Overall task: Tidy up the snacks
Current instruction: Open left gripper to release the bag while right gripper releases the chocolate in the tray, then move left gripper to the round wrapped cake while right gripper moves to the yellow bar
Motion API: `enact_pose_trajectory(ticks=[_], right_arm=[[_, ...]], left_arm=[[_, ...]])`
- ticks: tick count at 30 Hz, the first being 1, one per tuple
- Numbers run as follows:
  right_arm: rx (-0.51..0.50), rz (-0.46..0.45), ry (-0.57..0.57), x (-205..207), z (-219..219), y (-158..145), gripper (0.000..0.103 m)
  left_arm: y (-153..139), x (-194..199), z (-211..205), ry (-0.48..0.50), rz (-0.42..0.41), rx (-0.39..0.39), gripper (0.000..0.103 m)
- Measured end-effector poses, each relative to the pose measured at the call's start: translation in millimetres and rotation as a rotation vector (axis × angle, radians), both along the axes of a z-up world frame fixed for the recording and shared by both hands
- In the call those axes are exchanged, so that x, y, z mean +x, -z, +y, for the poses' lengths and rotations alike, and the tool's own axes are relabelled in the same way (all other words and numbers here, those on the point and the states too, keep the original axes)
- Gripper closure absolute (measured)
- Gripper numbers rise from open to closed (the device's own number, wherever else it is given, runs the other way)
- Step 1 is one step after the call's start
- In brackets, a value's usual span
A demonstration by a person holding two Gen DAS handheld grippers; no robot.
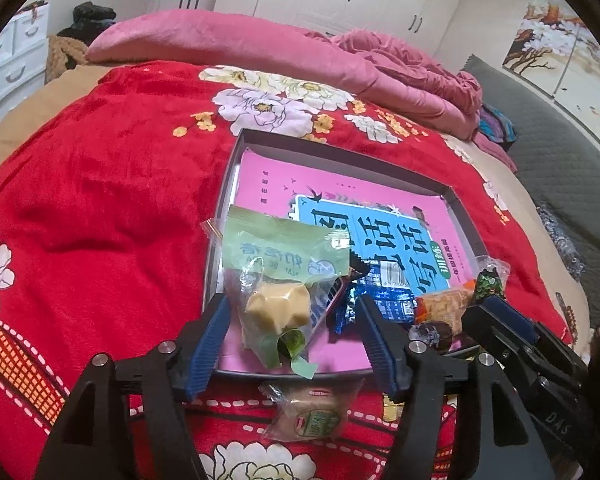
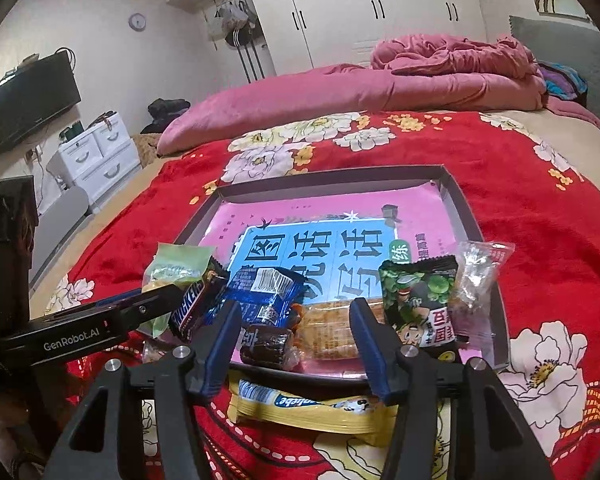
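A grey tray (image 1: 342, 151) is set on a red flowered blanket (image 1: 100, 200) on a bed. A pink and blue book (image 2: 320, 248) is laid flat inside the tray, and the snacks are piled at the tray's near edge.

The left hand-held gripper (image 1: 292, 316) is held over the near left corner of the tray. Its blue pads are seen apart. A green bag with a pale cake (image 1: 278, 276) lies between them, but the pads are not pressed on it. Just right of that bag, a Snickers bar (image 2: 190, 312) and a blue pack (image 2: 260, 292) are seen in the tray.

The right hand-held gripper (image 2: 296, 320) is held over the middle of the tray's near edge. Its pads are also apart. A dark brown candy (image 2: 266, 344) and an orange pack (image 2: 332, 332) lie between them in the tray, and neither is squeezed. To the right in the tray, a green pea bag (image 2: 420, 300) is stood up, with a clear wrapper (image 2: 480, 268) beside it.

Outside the tray, just in front of its near edge, a yellow pack (image 2: 312, 408) and a small clear cake pack (image 1: 314, 412) are left on the blanket. Behind the tray, a pink quilt (image 2: 340, 92) is bunched up
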State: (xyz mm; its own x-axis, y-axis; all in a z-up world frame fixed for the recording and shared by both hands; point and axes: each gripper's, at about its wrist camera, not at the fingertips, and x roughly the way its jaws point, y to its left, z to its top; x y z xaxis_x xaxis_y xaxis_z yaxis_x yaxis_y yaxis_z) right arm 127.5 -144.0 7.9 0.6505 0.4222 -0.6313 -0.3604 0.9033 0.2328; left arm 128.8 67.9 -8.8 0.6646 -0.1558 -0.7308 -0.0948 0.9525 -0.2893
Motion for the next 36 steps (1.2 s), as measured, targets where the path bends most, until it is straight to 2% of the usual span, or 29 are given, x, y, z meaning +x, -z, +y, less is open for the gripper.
enact_pose_trajectory(ticks=[8, 11, 19, 28, 36], right_arm=[[0.005, -0.025, -0.009, -5.7, -8.1, -5.7, 0.044], [0.008, -0.031, -0.023, -7.8, -11.7, -7.4, 0.04], [-0.021, -0.051, -0.121, -23.9, -14.9, -9.6, 0.035], [-0.136, -0.057, -0.202, -40.1, -12.8, 0.0, 0.035], [-0.197, -0.052, -0.271, -43.1, -1.0, 8.1, 0.035]], left_arm=[[-5.8, -5.8, 0.6, 0.0, -0.024, 0.005, 0.028], [-8.5, -9.9, 1.1, -0.006, -0.032, 0.022, 0.027], [-12.0, -25.7, 10.8, -0.01, -0.029, 0.006, 0.026], [-3.5, -37.6, 14.1, 0.006, 0.03, -0.019, 0.026], [6.6, -44.9, 10.5, 0.033, 0.085, -0.047, 0.026]])
